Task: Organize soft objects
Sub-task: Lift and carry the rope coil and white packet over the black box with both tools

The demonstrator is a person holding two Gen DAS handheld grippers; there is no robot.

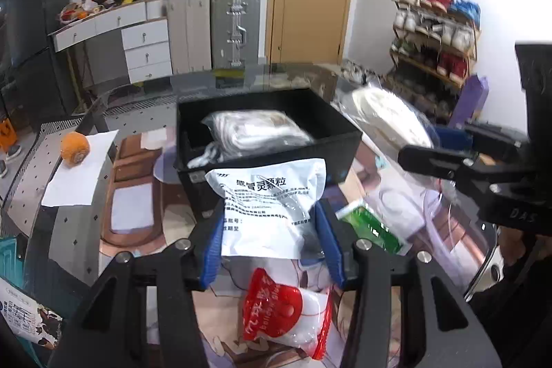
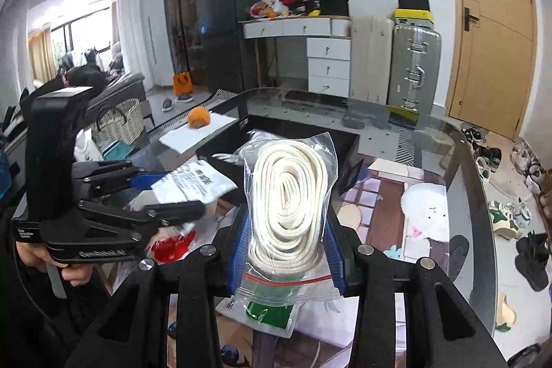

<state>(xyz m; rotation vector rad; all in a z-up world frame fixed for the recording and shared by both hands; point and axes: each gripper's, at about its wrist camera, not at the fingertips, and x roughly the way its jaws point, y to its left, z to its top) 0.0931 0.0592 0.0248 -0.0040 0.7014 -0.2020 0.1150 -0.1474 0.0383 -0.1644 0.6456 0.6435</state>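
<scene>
1. Left wrist view, closest in: your left gripper (image 1: 267,240) has its blue pads pressed in on the lower end of the white medicine pouch (image 1: 267,195), which is up off the table with its top edge leaning against the near wall of the black box (image 1: 269,143).
2. Right under that pouch lies the red-and-white packet (image 1: 286,309), loose on the glass table (image 1: 76,223). A green sachet (image 1: 374,226) sits just to its right.
3. Over to your right gripper (image 2: 288,240): it's closed on the zip bag of white rope (image 2: 288,192), gripped low and standing upright, the box just beyond it.
4. Inside the box there's already a clear bag of white cord (image 1: 255,130), filling much of the floor.
5. Farther out on the left, an orange ball (image 1: 74,148) rests on a sheet of white paper (image 1: 77,171).
6. Watch out: both loads are heading for one opening, so I'd say the two grippers could clash above it.
7. The rope bag is slick plastic held only at its base; tip it fast and it may flop or slide free, landing outside the box.
</scene>
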